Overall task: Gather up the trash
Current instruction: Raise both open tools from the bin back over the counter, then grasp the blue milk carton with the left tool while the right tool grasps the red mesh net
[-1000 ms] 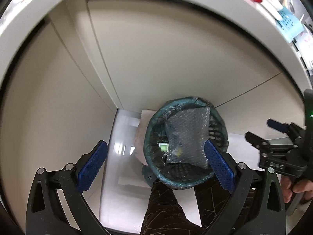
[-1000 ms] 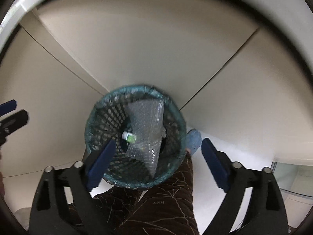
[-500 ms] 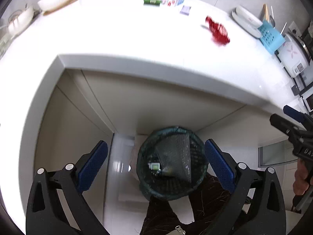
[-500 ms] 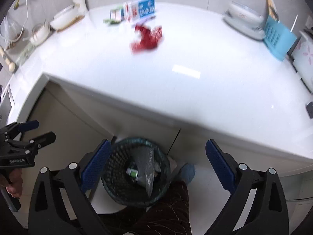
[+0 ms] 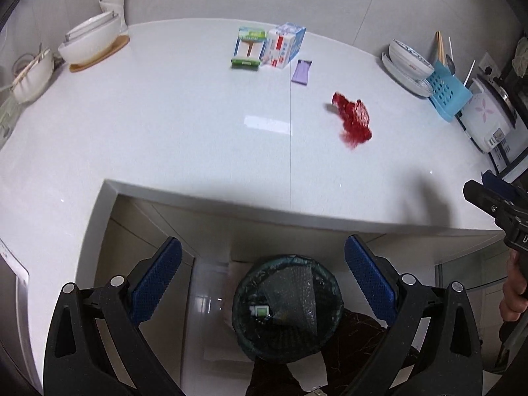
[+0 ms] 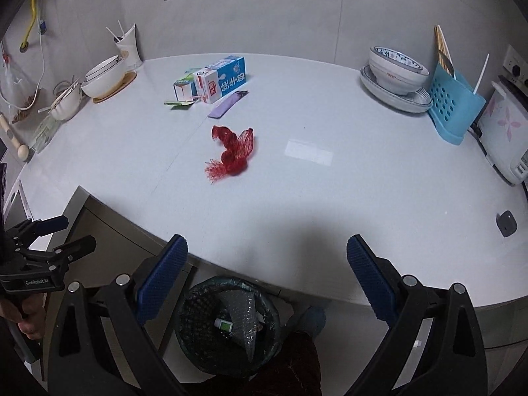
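My left claw [image 5: 263,277] hangs with its two blue, cross-hatched pads spread wide and nothing between them; my right claw [image 6: 265,275] is parted just as wide and just as empty. Each is a black frame with silver rivets at the joints.

Straight below both claws, on the floor against the cabinet front, stands the waste basket [image 5: 287,307], a round dark mesh bin lined with a green bag. Inside it lies a crumpled sheet of clear bubble wrap [image 5: 293,300], knobbly and folded to a point, and beside that a small white and green bottle [image 6: 224,324].

Beyond my fingers, up on the smooth glossy white counter [image 6: 330,204], the nearest piece of rubbish is a red net bag [image 6: 232,151], a limp, scrunched mesh with a frayed tassel end, well apart from both claws and nearer my right one. Further back lie a flat lilac wrapper [image 6: 227,105], a blue and white milk carton [image 6: 221,79] on its side, and a smaller green and white carton [image 5: 249,51] touching it. A perforated blue plastic caddy [image 6: 455,109] holding chopsticks stands at the right edge beside stacked ceramic bowls [image 6: 396,72].
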A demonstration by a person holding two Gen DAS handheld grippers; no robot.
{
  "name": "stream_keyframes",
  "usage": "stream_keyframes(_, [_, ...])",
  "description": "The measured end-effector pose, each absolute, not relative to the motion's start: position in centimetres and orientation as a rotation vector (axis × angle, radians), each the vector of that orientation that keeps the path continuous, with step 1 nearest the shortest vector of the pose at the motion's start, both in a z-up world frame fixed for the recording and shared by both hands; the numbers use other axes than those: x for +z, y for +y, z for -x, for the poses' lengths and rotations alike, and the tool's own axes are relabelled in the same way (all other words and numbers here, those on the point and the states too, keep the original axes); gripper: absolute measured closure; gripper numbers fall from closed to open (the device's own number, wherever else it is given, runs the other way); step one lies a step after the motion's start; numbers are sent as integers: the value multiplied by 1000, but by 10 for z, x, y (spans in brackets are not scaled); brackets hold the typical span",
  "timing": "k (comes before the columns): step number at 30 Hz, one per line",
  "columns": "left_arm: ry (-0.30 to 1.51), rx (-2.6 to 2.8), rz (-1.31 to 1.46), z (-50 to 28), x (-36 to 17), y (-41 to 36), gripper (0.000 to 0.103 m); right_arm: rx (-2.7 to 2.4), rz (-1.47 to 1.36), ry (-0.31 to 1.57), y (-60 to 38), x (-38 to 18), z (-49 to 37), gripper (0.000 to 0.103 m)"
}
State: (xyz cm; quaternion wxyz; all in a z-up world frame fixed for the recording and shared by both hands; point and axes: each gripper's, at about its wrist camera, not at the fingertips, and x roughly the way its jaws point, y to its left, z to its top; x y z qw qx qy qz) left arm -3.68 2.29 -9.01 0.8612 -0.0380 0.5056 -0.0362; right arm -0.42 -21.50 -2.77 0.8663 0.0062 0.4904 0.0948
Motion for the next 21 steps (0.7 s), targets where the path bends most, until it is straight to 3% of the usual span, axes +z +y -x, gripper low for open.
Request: stream_keyframes(21, [1017,-77,50,-60,-47,7,6,165,-26,1032,-220,-12,-81,10])
